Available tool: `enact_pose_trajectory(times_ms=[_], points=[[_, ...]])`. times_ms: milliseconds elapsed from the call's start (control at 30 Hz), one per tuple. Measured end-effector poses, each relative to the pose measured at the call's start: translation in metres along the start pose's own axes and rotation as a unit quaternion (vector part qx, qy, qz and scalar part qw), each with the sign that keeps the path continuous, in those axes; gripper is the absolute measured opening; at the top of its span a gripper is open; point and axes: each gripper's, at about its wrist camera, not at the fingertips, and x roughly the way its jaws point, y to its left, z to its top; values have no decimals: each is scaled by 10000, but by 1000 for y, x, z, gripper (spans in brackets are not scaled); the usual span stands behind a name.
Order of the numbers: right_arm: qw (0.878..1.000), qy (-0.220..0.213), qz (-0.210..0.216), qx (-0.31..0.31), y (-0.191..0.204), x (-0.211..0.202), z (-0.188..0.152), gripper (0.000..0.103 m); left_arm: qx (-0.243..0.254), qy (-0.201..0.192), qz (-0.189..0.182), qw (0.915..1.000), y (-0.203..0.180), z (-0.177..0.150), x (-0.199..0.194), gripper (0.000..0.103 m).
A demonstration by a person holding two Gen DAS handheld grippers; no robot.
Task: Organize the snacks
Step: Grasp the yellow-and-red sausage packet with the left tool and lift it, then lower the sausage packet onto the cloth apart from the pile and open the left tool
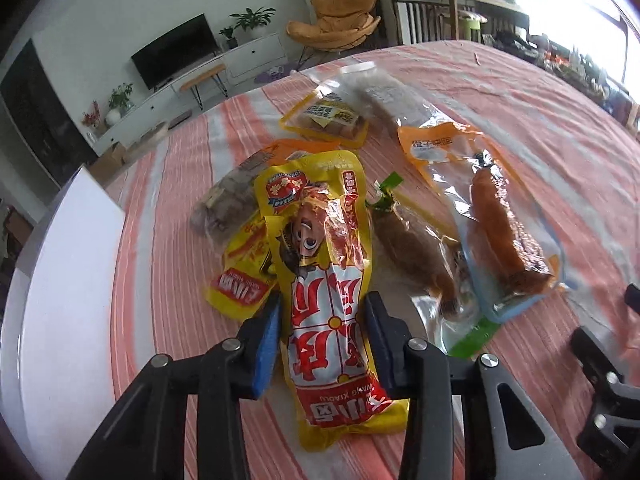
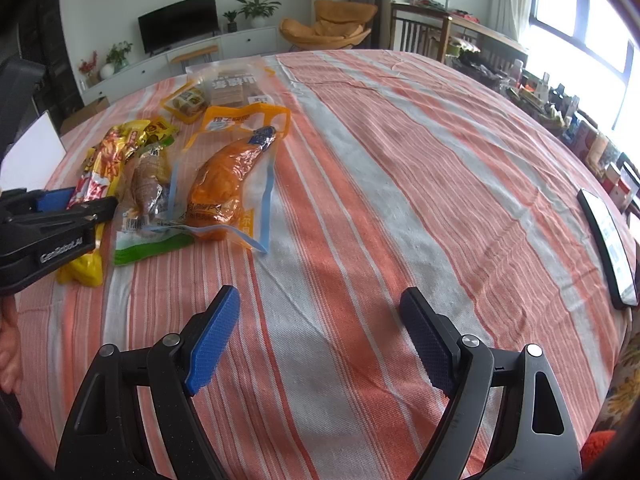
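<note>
My left gripper [image 1: 324, 312] is shut on a yellow snack packet [image 1: 324, 280] with red and white print. Both blue pads press its sides near the lower end. From the right wrist view that gripper [image 2: 76, 204] sits at the far left with the packet [image 2: 100, 176] in it. Under it lies a second yellow packet [image 1: 240, 276]. To its right are a brown drumstick pack [image 1: 420, 256] and an orange sausage pack [image 1: 504, 232]. A pack of small cakes [image 1: 328, 118] and a clear pack of bars [image 1: 392, 96] lie farther back. My right gripper [image 2: 320, 320] hangs open above bare cloth.
The table wears an orange and grey striped cloth [image 2: 380, 160]. A white box [image 1: 72, 280] stands at its left edge. A phone [image 2: 608, 240] lies near the right edge. Part of a hand [image 2: 8, 344] shows at the left border. Chairs and a TV stand are beyond the table.
</note>
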Motion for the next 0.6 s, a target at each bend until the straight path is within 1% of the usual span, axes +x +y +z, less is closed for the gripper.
enact_pose_trajectory(times_ms=[133,233,333,367,467,533,600], points=[[10000,-1,1,-1,0,0,0,85,-437,-67,-336,9985,14,-20,-37,40],[10000,-2,1,-2,0,1,0,85,-850,112,-611,9944,29,-46,-63,40],[10000,-1,3,-4,0,2,1,86,-1118,375,-652,9909,39,-72,-66,43],[10000,4,6,-9,0,3,1,86,-1174,385,-663,9901,40,-78,-66,44],[10000,13,6,-27,1,-3,-1,87,-1345,285,-737,9878,47,-93,-58,54],[10000,11,5,-28,2,-5,-3,87,-1488,267,-697,9860,52,-96,-51,76],[10000,11,6,-28,2,-5,-3,87,-1554,236,-651,9854,55,-98,-47,79]])
